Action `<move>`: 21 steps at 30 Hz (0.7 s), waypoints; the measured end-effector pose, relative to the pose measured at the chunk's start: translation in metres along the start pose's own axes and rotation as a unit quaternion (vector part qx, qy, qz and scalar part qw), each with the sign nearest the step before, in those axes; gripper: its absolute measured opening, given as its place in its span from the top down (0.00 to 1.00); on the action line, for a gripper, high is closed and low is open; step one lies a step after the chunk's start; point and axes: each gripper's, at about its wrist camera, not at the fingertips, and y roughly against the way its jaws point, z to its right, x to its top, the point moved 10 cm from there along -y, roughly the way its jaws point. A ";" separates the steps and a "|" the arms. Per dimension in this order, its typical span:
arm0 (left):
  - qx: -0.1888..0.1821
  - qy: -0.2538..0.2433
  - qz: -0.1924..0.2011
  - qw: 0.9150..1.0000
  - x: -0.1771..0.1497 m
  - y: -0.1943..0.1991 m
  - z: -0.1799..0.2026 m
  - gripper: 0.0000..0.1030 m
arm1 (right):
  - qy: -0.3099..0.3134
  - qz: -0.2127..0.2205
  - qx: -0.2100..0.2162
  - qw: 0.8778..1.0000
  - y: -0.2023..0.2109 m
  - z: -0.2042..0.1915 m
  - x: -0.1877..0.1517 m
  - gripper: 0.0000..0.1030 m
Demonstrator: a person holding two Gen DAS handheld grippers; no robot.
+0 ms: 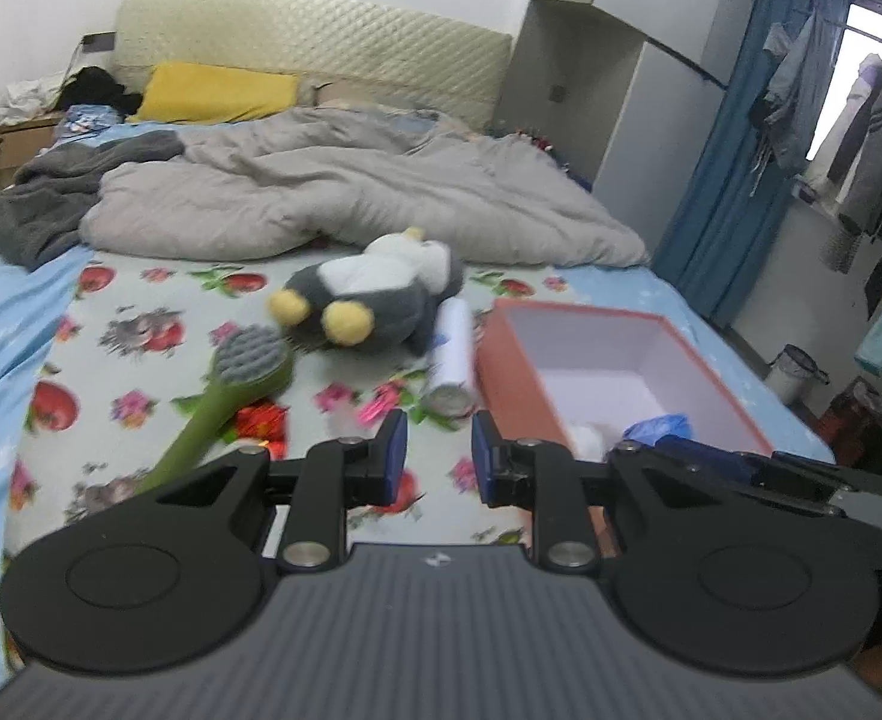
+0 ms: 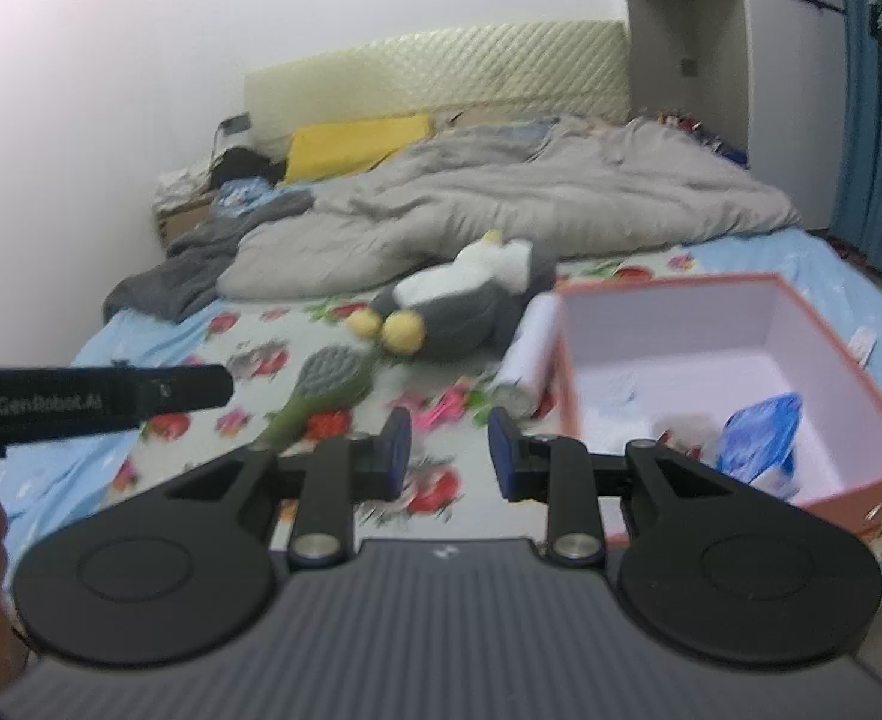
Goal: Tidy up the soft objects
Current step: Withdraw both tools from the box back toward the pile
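A grey and white plush penguin point(image 1: 375, 294) with yellow feet lies on the floral bed sheet; it also shows in the right wrist view point(image 2: 459, 306). An open pink box point(image 1: 504, 375) point(image 2: 861, 372) stands to its right, holding a blue bag point(image 1: 660, 427) point(image 2: 762, 429) and something white. A white cylinder point(image 1: 454, 354) point(image 2: 528, 348) lies between penguin and box. A green brush point(image 1: 225, 396) point(image 2: 321, 390) lies to the left. My left gripper point(image 1: 438, 450) and right gripper point(image 2: 448, 450) are both open and empty, hovering above the sheet short of these things.
A rumpled grey duvet point(image 1: 345, 192) point(image 2: 531, 192) and a yellow pillow point(image 1: 213, 93) fill the far half of the bed. Dark clothes point(image 1: 33, 210) lie at the left. Blue curtain point(image 1: 735, 138) and hanging clothes are to the right. The left gripper's body point(image 2: 93, 399) shows at left.
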 end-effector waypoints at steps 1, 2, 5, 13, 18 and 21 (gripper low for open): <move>0.005 0.004 -0.003 1.000 -0.007 0.003 -0.008 0.74 | 0.001 -0.006 0.004 1.000 0.000 -0.007 -0.008 0.70; 0.008 0.009 -0.005 1.000 -0.012 0.005 -0.014 0.74 | 0.005 -0.010 0.010 1.000 -0.001 -0.013 -0.014 0.70; 0.023 0.013 -0.006 1.000 -0.030 0.015 -0.032 0.74 | 0.017 -0.015 0.018 1.000 0.002 -0.030 -0.026 0.70; 0.052 0.033 -0.011 0.998 -0.063 0.026 -0.062 0.74 | 0.033 -0.022 0.043 0.998 0.004 -0.061 -0.052 0.70; 0.056 0.047 -0.017 0.997 -0.071 0.022 -0.069 0.74 | 0.035 -0.036 0.049 0.998 -0.003 -0.068 -0.067 0.70; 0.056 0.049 -0.022 0.997 -0.074 0.013 -0.072 0.74 | 0.038 -0.040 0.048 0.997 -0.008 -0.070 -0.073 0.70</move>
